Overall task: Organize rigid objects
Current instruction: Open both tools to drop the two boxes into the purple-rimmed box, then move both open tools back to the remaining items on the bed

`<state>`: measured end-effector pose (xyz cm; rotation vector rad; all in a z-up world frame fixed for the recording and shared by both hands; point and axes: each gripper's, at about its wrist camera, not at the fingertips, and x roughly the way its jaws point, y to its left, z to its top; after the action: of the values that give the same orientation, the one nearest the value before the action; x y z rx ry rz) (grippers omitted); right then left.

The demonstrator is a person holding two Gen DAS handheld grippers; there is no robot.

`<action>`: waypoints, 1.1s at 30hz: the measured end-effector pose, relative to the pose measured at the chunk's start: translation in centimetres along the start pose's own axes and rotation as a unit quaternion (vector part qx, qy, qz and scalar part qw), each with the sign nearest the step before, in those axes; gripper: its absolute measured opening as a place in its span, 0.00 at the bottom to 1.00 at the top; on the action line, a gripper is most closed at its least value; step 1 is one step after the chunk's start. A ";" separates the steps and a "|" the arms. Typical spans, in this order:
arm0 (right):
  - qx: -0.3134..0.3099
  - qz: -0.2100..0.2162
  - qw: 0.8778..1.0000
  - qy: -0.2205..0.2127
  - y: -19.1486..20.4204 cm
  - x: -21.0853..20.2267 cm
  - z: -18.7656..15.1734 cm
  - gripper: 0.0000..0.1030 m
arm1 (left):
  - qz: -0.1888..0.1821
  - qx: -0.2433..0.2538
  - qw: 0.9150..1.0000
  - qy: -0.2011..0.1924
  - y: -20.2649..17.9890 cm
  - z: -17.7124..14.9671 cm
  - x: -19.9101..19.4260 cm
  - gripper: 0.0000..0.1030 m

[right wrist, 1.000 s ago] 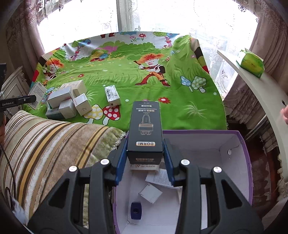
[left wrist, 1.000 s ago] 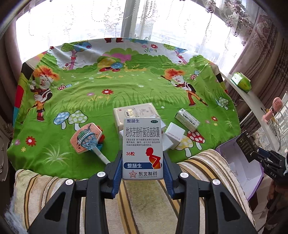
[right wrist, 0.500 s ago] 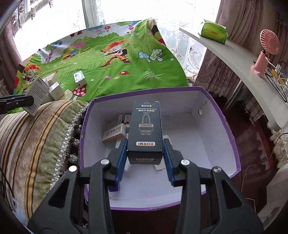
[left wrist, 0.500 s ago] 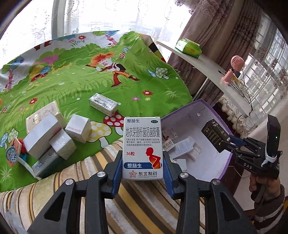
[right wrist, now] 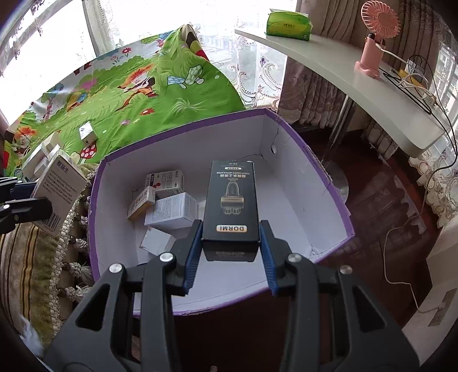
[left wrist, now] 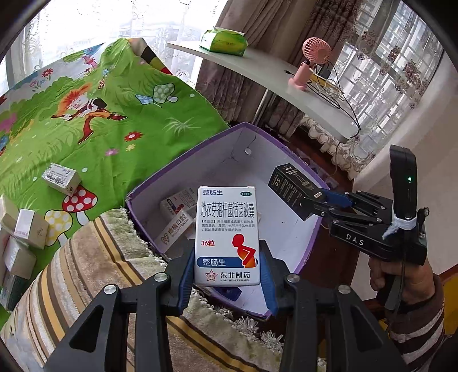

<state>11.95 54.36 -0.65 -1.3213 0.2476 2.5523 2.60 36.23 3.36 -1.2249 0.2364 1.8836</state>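
A bed (right wrist: 120, 94) with a green cartoon sheet of mushrooms and flowers fills the left side. Beside it a striped, fringed blanket (left wrist: 94, 274) lies folded. A curved white shelf (right wrist: 357, 85) carries a green tissue pack (right wrist: 289, 21) and a pink fan (right wrist: 375, 34).

Just beside the blanket stands an open cardboard bin (right wrist: 323, 177), purple outside and plain white inside. On its floor lie several small cartons (right wrist: 169, 211), flat and tilted against each other. More small cartons, white and cream, lie loose on the sheet (left wrist: 61, 178).

The right gripper (right wrist: 230, 251) holds a black box (right wrist: 229, 200) above the bin; its blue fingers (right wrist: 193, 254) press on the two long sides. The box is matte, long and rectangular, with a gold drawing and the word DORMI.

The left gripper (left wrist: 227, 274) hangs over the near edge of the bin. Its fingers (left wrist: 186, 277) clamp a white box (left wrist: 227, 237) upright. This one is glossy, with blue Chinese print and a red-orange figure.
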 end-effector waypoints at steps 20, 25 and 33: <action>0.018 0.008 1.000 0.005 -0.7 -0.1 0.2 0.59 | -0.012 -0.024 1.000 -0.004 0.6 -0.2 0.1 0.52; 0.010 0.013 1.000 0.006 0.0 -0.1 0.3 0.62 | -0.006 -0.040 0.999 -0.013 1.8 -0.3 -0.6 0.52; -0.001 0.030 1.000 0.000 1.7 -0.5 0.8 0.63 | 0.008 -0.071 0.997 -0.033 4.2 -1.0 -2.1 0.52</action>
<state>11.06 52.91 0.24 -1.3341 0.2881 2.6033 0.44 31.90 3.43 -1.2562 0.0769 1.9783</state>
